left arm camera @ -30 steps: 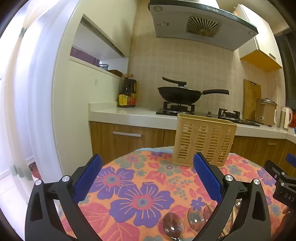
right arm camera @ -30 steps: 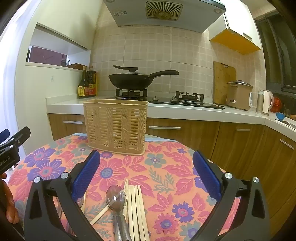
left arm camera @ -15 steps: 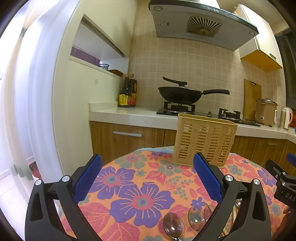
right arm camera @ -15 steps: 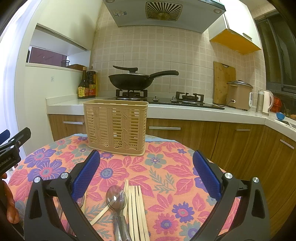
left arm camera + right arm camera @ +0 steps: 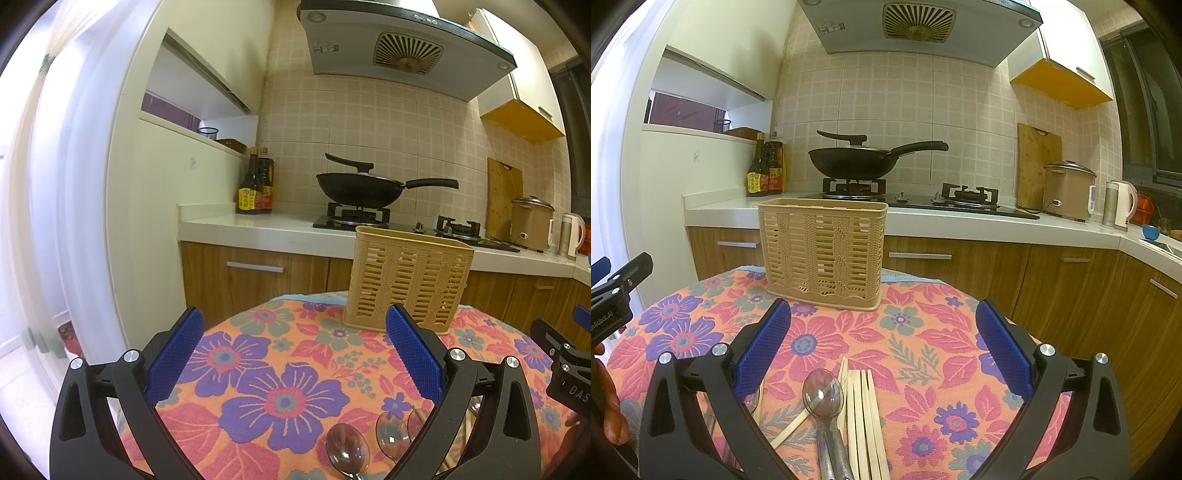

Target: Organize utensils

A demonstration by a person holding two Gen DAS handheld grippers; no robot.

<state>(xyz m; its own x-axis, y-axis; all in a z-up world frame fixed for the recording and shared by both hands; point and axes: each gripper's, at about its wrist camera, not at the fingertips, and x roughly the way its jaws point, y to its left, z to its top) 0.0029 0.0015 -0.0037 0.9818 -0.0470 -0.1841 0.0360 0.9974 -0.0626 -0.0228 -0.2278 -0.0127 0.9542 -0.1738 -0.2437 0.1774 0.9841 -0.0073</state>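
Observation:
A beige slotted utensil basket (image 5: 822, 248) (image 5: 408, 280) stands upright at the far side of the round table with the flowered cloth (image 5: 916, 332). Clear spoons (image 5: 823, 395) (image 5: 347, 448) and several wooden chopsticks (image 5: 866, 417) lie at the near edge. My right gripper (image 5: 882, 347) hovers open above the spoon and chopsticks, nothing between its fingers. My left gripper (image 5: 293, 356) is open over the cloth, left of the spoons, holding nothing. The basket looks empty through its slots.
Behind the table runs a kitchen counter (image 5: 960, 221) with a black wok (image 5: 857, 158) on a gas stove, sauce bottles (image 5: 764, 170), a rice cooker (image 5: 1069, 190) and a kettle (image 5: 1121, 205). A white wall column (image 5: 92, 184) stands at the left.

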